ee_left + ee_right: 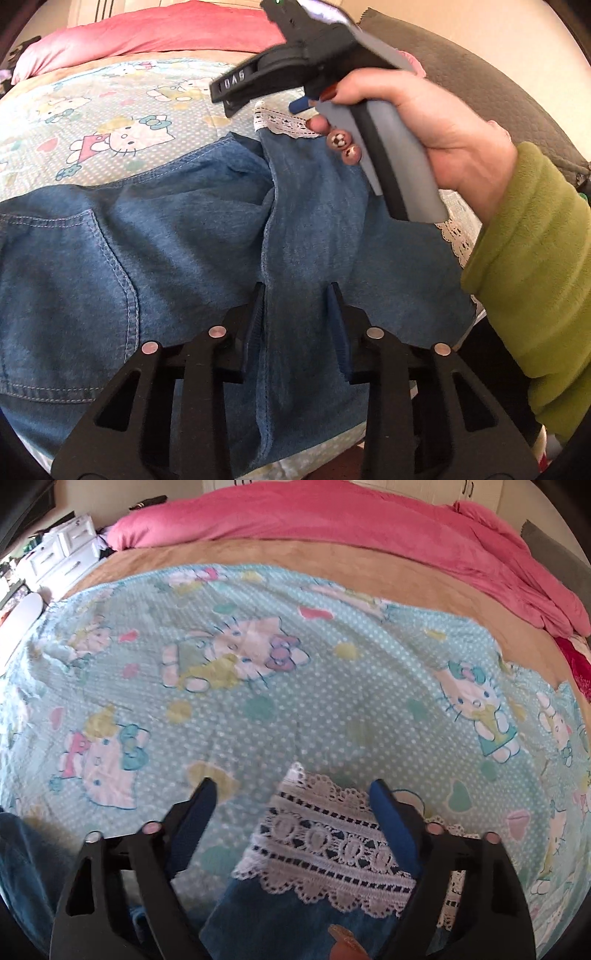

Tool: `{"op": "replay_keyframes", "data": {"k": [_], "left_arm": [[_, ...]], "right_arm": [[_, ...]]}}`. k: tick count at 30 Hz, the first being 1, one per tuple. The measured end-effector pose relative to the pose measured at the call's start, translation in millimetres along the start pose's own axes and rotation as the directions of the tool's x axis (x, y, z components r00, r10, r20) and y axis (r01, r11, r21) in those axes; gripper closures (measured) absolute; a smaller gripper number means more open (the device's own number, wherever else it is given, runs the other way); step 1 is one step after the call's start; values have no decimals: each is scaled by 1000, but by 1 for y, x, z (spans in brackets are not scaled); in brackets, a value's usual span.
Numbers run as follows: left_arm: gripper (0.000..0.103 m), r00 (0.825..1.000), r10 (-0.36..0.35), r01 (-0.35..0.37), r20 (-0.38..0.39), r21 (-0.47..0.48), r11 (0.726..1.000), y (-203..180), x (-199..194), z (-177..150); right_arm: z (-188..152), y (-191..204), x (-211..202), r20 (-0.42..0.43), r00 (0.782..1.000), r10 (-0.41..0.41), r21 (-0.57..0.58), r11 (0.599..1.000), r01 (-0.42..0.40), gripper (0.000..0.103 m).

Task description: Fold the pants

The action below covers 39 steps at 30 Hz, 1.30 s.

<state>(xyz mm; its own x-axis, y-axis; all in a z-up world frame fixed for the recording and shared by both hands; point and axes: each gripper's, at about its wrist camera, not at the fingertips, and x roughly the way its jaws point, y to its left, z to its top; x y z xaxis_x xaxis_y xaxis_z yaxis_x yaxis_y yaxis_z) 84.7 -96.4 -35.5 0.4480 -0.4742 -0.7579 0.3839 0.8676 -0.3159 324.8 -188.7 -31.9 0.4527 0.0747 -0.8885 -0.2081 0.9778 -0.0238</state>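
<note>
Left hand-held gripper (297,291): lower centre of the left wrist view, pointing down onto the pants (177,236). Its jaws stand narrowly apart, straddling a raised fabric edge that runs up the frame between them. Whether the pads already press that edge cannot be told; no firm grip is visible.

Right hand-held gripper (291,790): lower centre of the right wrist view, jaws wide apart and released. The lace hem (325,842) of one leg lies between them, closer to the right-hand finger.

The pants lie flat on the bed (258,701), on a cartoon-print cover. In the left wrist view the pocket end fills the lower left, and the legs extend toward the upper right, where the person's right hand (436,136) holds its tool above the hem.

Critical relation: the long axis runs from pocket end to lace hem. The right hand-held gripper is nearer the hem; the left is nearer the seat.
</note>
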Motion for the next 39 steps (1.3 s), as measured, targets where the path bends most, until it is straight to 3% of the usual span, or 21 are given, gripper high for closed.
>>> {"op": "replay_keyframes", "data": {"k": [1,4,7,10,15,18,20,28,34,39], "left_arm": [[77,1000,-5,5,1,-3,1000,0,0,0],[73,1000,-10,10,8,-9,1000,3,-3,0],[66,1000,-15,15,17,-19,1000,8,-7,-1],[61,1000,-11,11,28,-26,1000,12,-10,-1],[61,999,-8,9,37,-40,999,15,-8,1],[79,999,20,-19,37,-24,1000,14,-6,3],[102,999,25,-24,36,-15,1000,13,-7,2],[103,993,55,-63,107,74,995,4,-27,3],[103,992,34,-47,125,100,994,-1,-39,0],[103,992,33,-48,121,120,992,0,-46,-7]], "right_arm": [[-1,-2,4,-6,1000,-8,2,1000,8,52],[-5,-14,3,10,1000,7,24,1000,-7,75],[-3,-29,-9,31,998,56,77,995,-58,89],[-6,-43,-23,65,994,87,111,989,-93,91],[-10,-64,-45,105,986,132,160,976,-148,91],[-16,-76,-60,129,980,151,187,967,-174,91],[-21,-85,-71,149,976,158,206,961,-187,91],[-58,-124,-123,234,951,202,277,924,-264,91],[-135,-153,-167,321,923,214,359,874,-327,91],[-206,-156,-179,292,935,199,402,862,-309,91]]}}
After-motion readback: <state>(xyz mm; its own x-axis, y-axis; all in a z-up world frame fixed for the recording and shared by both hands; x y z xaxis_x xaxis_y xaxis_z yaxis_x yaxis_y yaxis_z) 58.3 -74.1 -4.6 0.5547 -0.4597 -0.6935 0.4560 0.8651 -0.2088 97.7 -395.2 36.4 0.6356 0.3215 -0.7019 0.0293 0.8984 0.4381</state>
